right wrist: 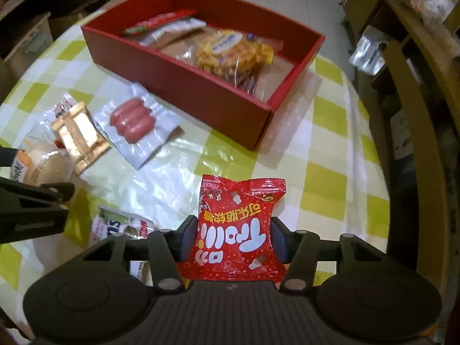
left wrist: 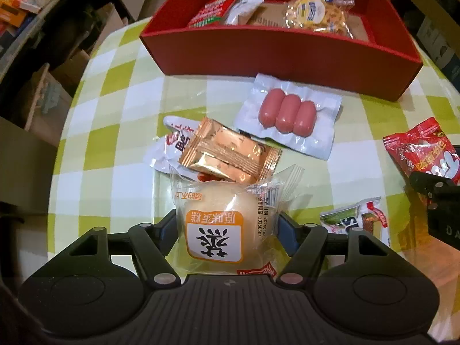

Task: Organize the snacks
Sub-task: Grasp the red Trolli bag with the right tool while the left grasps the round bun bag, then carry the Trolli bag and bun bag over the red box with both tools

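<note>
My left gripper (left wrist: 227, 224) is closed around a clear-wrapped round cake (left wrist: 214, 238) with an orange and white label; its pads press the wrapper's sides, low over the table. In the right wrist view, my right gripper (right wrist: 234, 230) is shut on a red candy bag (right wrist: 238, 218) held above the checked tablecloth. The red box (left wrist: 276, 51) (right wrist: 201, 92) stands at the far side with a red-green packet (left wrist: 215, 8), a white packet (left wrist: 243, 10) and a yellow snack bag (left wrist: 316, 14) inside. The right gripper's candy bag (left wrist: 422, 149) shows at the right edge of the left wrist view.
A vacuum pack of three pink sausages (left wrist: 287, 115) (right wrist: 132, 120) lies in front of the box. A gold foil packet (left wrist: 230, 155) rests on a white packet (left wrist: 172, 146) just beyond the cake. A green and white packet (left wrist: 353, 221) (right wrist: 115, 227) lies between the grippers. Shelves and cartons surround the table.
</note>
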